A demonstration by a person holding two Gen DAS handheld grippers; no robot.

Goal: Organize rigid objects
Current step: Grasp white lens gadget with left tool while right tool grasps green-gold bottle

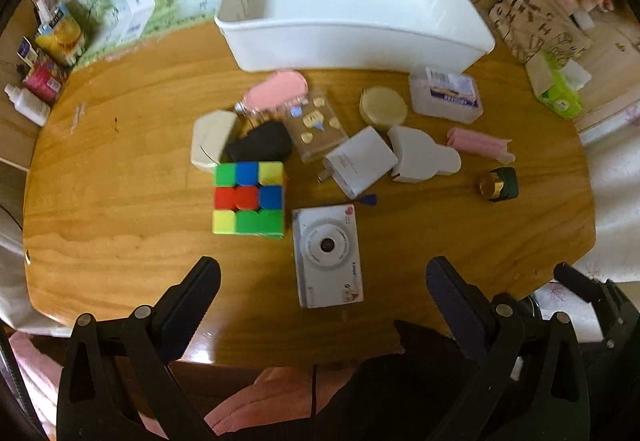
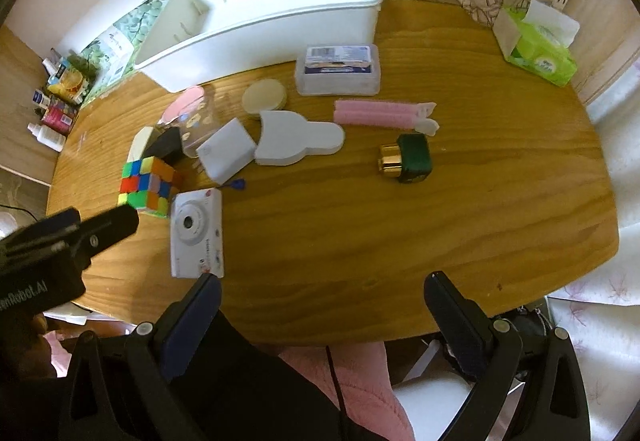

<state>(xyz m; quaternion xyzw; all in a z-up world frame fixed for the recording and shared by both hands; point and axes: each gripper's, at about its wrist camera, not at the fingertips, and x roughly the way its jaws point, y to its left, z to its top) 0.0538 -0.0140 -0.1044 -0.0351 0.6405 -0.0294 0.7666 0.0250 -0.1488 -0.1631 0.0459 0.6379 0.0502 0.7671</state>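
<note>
Left wrist view shows the left tongs (image 1: 322, 277) spread and empty, the white camera (image 1: 328, 255) lying between their tips. The right tongs (image 2: 320, 293) are spread too. A careless closing may push the camera against the cube (image 1: 249, 198) just ahead-left.

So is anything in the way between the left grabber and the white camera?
No. The open left gripper hangs above the near edge of the wooden table; only bare wood lies before the white toy camera.
</note>
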